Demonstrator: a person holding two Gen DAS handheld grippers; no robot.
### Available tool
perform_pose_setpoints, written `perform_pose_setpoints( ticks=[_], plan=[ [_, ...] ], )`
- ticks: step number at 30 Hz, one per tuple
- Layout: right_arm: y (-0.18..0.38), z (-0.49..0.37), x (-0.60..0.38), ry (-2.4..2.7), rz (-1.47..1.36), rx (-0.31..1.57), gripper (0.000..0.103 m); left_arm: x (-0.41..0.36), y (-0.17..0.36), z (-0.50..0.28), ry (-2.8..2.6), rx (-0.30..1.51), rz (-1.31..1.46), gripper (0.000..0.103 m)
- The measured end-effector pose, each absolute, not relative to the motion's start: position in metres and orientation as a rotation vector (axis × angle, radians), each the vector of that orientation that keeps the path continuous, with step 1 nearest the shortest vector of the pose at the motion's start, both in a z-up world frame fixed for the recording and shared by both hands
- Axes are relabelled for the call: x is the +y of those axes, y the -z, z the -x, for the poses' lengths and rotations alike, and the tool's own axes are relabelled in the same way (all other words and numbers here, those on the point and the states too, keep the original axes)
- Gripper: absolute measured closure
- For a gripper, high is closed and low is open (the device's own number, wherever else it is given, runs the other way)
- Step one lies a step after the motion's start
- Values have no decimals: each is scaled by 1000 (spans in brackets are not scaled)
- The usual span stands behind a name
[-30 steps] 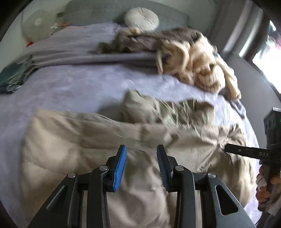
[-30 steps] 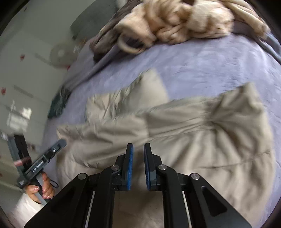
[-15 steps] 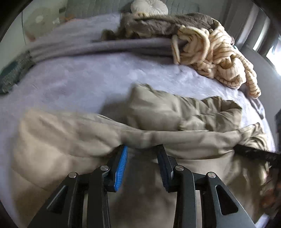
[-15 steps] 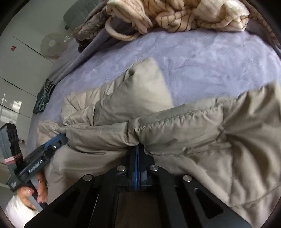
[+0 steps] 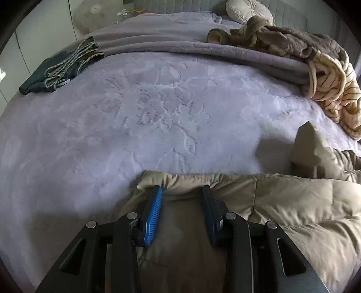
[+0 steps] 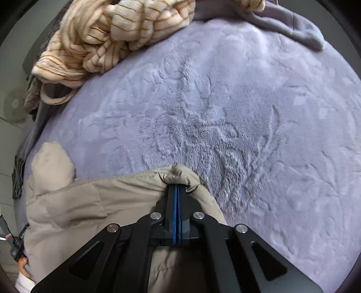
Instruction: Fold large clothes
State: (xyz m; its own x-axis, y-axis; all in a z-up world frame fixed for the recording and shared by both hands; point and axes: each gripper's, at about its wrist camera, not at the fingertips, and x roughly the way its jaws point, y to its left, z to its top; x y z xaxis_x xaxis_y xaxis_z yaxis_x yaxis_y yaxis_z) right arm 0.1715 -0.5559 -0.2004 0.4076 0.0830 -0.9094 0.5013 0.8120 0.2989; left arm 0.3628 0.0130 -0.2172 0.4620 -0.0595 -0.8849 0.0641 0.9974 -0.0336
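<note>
A large beige quilted jacket lies on the purple bedspread, its near part doubled over. My left gripper stands open, its two fingers apart. The jacket's folded edge is draped across the fingertips, and the pads do not press on it. My right gripper is shut on a bunched corner of the jacket, low over the bedspread. A puffed part of the jacket sticks up at the left of the right wrist view. The left gripper's handle and a hand show at the bottom left there.
A cream striped blanket and a brown fuzzy garment are heaped at the far right. Dark folded clothes lie at the far left. A grey blanket fold crosses the bed, with a round pillow behind it.
Both grippers went forward and down along the jacket. The right gripper shut on the jacket's edge and drew it over the jacket towards the bare bedspread. The left jaws kept their width.
</note>
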Motion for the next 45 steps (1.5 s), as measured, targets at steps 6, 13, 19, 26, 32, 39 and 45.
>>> perform_pose_setpoints(
  ticks=[6,13,19,26,32,39,45],
  plan=[
    [192,-174,-549,286,-582,1131,100,15,204,-356,32,1083,-29,55],
    [154,-147,-541,254,-610,1061,62,23,173,-323,28,1048,-58,8],
    [131,-114,-528,222,-621,1033,56,26,157,-296,77,1087,-26,0],
    [114,-62,-513,179,-681,1020,38,26,144,-249,123,1124,-3,0],
    [110,-17,-507,140,-794,985,29,34,143,-209,117,1181,38,0],
    [119,28,-504,139,-891,979,21,40,155,-167,110,1254,70,0],
    [139,57,-492,141,-966,1005,16,45,164,-146,104,1294,110,0]
  ],
)
